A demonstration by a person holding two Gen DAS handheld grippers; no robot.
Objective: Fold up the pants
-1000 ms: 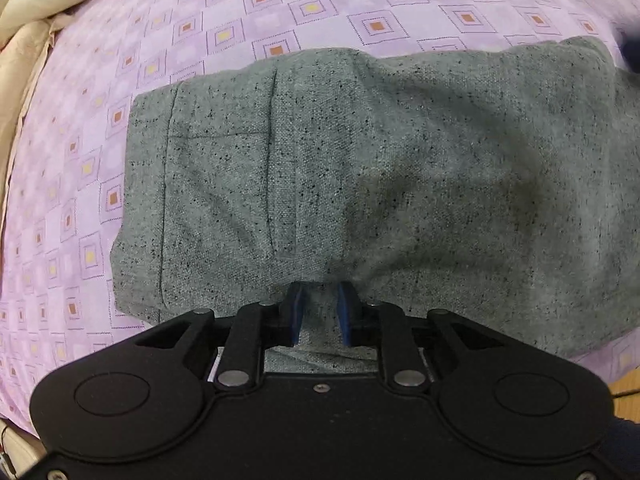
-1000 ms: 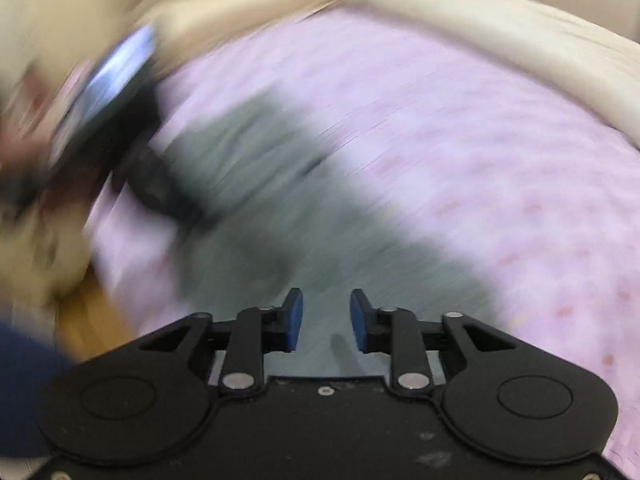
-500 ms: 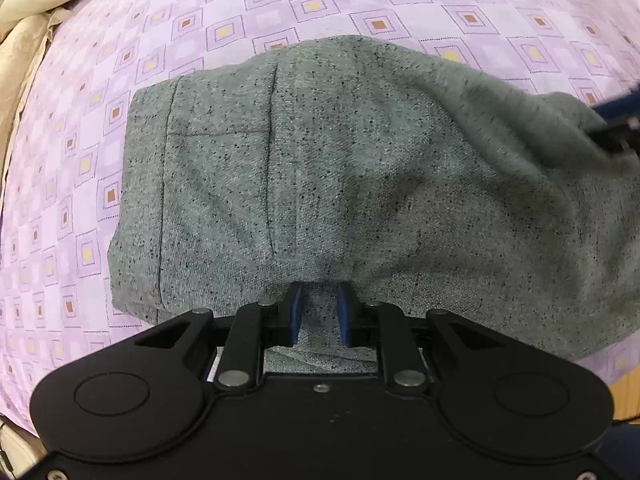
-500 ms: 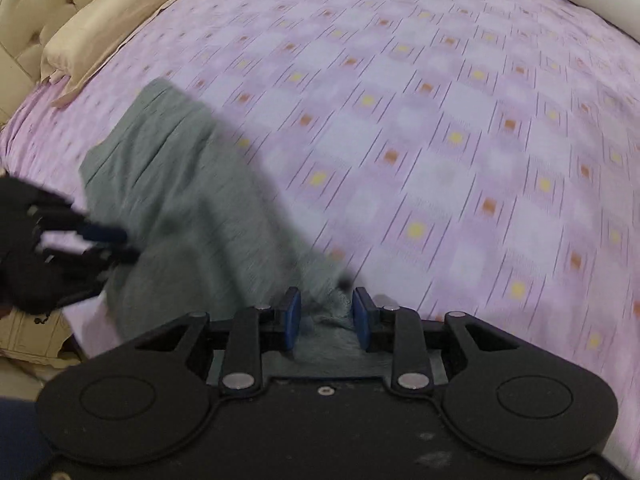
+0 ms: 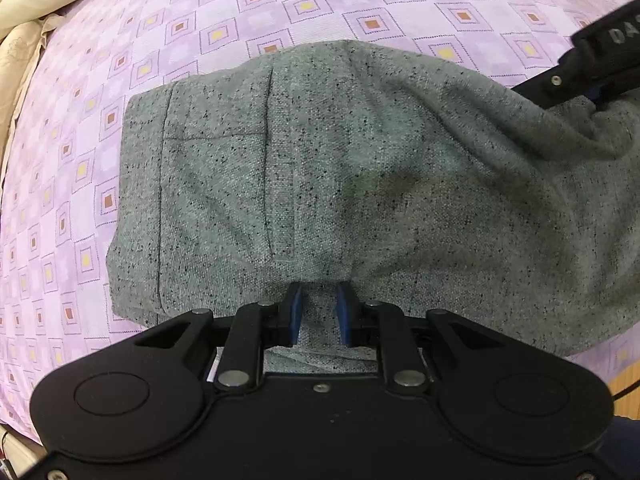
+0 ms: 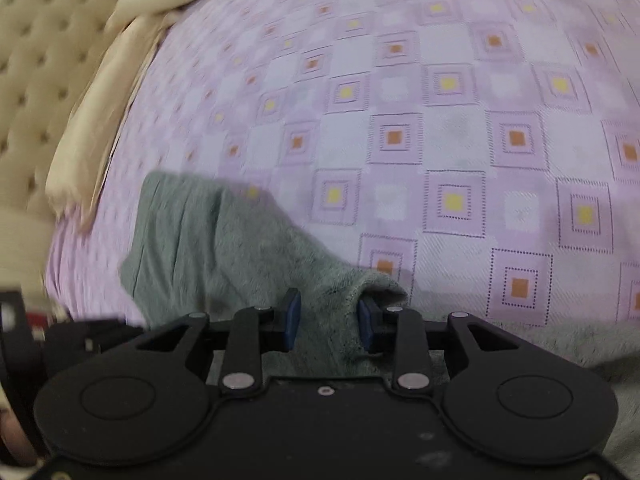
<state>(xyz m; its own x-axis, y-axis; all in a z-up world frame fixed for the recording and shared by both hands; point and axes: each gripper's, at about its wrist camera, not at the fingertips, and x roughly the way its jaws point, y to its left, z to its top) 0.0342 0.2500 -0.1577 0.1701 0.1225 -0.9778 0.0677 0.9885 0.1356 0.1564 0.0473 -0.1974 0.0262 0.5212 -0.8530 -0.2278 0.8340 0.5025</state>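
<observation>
Grey speckled pants lie folded on the bed, the waistband and a pocket seam to the left. My left gripper is shut on the near edge of the pants, with cloth pinched between its blue pads. In the left wrist view my right gripper comes in at the upper right and holds up a bunched end of the pants. In the right wrist view a ridge of the pants runs between the pads of the right gripper. Its jaws are opening, with the cloth still between them.
A purple bedsheet with square patterns covers the bed. A cream pillow and a beige tufted headboard lie beyond the pants. Wooden floor shows past the bed's near edge at the lower right.
My right gripper has swung down and rolled, carrying the pants' end over the bed toward the left gripper. The right side of the pants now rises in folds. My left gripper has not moved.
</observation>
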